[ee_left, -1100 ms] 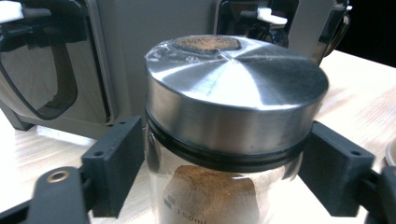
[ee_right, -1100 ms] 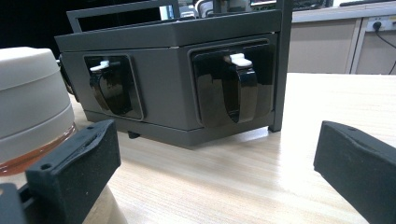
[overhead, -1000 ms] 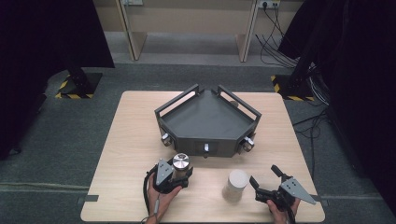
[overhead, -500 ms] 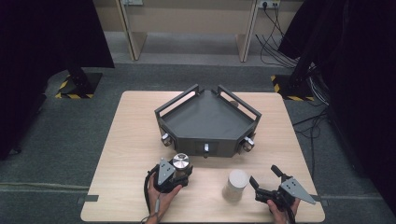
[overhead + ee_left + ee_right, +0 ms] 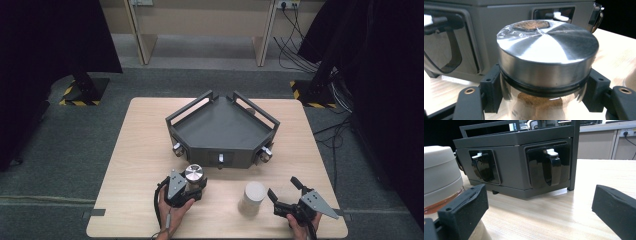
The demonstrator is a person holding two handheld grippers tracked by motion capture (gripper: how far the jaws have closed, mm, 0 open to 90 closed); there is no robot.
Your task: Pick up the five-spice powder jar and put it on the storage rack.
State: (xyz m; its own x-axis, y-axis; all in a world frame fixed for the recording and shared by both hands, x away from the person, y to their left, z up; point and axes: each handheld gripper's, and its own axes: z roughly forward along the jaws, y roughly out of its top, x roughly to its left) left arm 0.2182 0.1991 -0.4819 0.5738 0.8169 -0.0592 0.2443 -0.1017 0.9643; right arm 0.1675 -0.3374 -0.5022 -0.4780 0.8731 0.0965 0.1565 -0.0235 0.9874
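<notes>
- Where the person's forearms come in at the near edge, the wooden bench (image 5: 140, 165) carries everything, and it is the largest thing here.
- A dark grey angular rack (image 5: 220, 131) with raised rails stands at the bench's middle; dispenser-like levers sit in recesses on its front faces, seen close in the right gripper view (image 5: 550, 167).
- The white-lidded container (image 5: 253, 198) stands upright on the bench in front of the rack's right part, just left of the right tongs; amber contents show under its lid (image 5: 439, 180).
- The jar with a metal lid (image 5: 195, 175) stands near the rack's front left, gripped below its lid; brown powder shows through its glass (image 5: 541, 50).
- The left tongs (image 5: 189, 186) are closed around that jar, a pad pressing on each side.
- The right tongs (image 5: 285, 189) are spread wide and hold nothing, resting beside the white-lidded container without clasping it.
</notes>
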